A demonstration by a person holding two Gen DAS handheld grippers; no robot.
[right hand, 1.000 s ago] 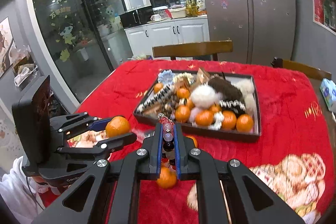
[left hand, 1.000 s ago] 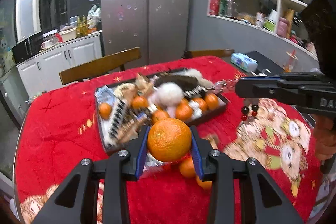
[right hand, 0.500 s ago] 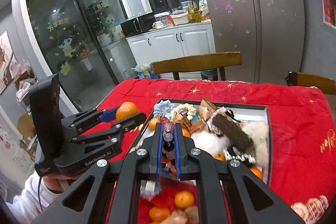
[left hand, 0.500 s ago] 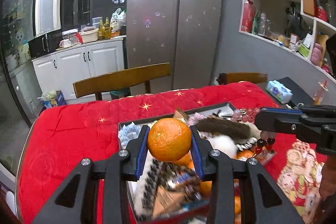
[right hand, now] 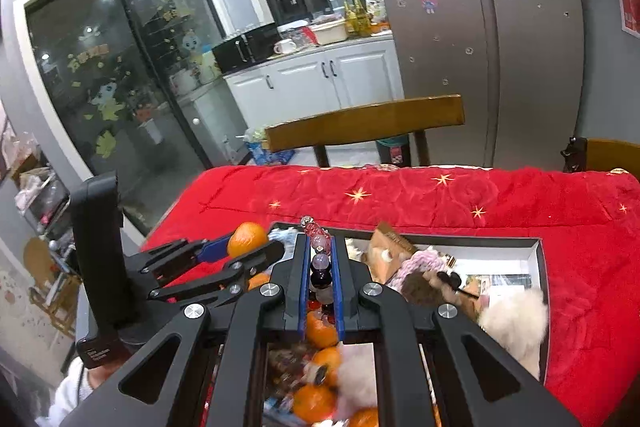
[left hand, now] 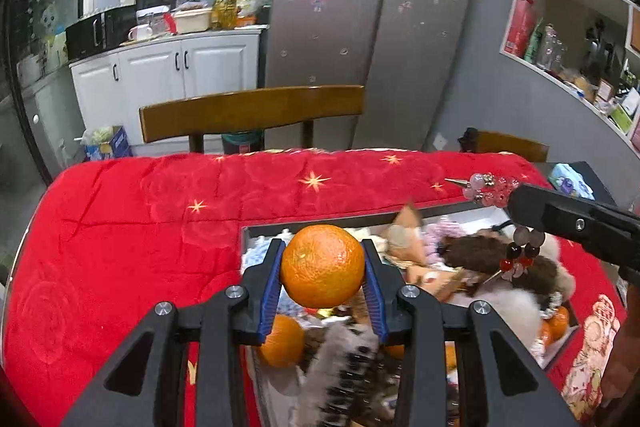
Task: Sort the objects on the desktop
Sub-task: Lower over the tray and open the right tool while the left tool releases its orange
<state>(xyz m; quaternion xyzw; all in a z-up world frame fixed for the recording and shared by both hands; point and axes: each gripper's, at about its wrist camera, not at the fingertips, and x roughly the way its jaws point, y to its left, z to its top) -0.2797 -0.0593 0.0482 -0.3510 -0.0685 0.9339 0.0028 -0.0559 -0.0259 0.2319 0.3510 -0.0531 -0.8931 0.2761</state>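
Observation:
My left gripper (left hand: 323,267) is shut on an orange tangerine (left hand: 322,265) and holds it above the near left part of a black tray (left hand: 360,219). It also shows in the right wrist view (right hand: 256,245) with the tangerine (right hand: 247,238). My right gripper (right hand: 320,267) is shut on a beaded hair stick (right hand: 319,259) with pink, purple and red beads, above the same tray (right hand: 536,247). In the left wrist view the right gripper (left hand: 512,199) carries the beads (left hand: 490,187) over the tray's right side.
The tray holds several tangerines (right hand: 320,331), white fluffy pompoms (right hand: 516,315), a brown fuzzy clip (left hand: 480,251) and snack packets. It sits on a red tablecloth (left hand: 160,211). Wooden chairs (left hand: 248,111) stand behind the table, with a fridge (left hand: 360,7) and shelves beyond.
Both grippers moved forward and up over the tray, each still holding its object. The tray now lies directly below them.

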